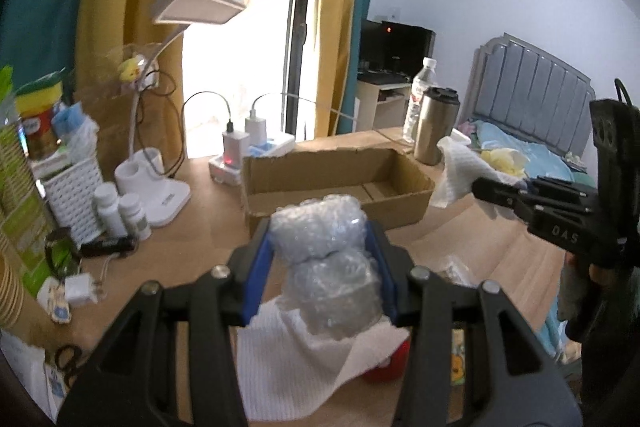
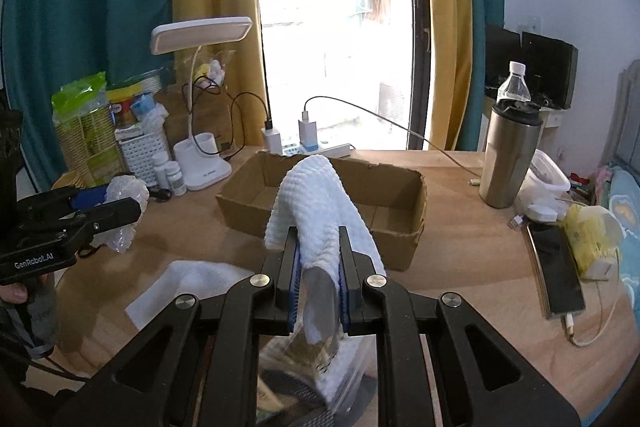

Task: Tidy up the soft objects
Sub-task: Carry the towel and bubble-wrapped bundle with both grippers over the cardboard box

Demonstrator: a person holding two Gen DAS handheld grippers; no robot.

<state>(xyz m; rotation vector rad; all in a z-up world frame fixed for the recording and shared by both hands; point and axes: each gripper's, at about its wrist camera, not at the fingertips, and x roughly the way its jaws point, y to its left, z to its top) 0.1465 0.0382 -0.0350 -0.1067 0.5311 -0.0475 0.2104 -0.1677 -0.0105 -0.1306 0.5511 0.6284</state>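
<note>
I am mid-carry with both loads lifted off the worktop (image 2: 460, 247). My left gripper (image 1: 320, 239) is clamped on a wad of bubble wrap (image 1: 320, 227), held just short of the near wall of the open cardboard box (image 1: 340, 179). My right gripper (image 2: 318, 247) pinches a white cloth (image 2: 316, 199), which droops over its jaws in front of the same box. Another white cloth (image 2: 192, 283) lies flat on the worktop, nearer me. Next, I judge, each load must travel farther, over the box rim, before I let go.
</note>
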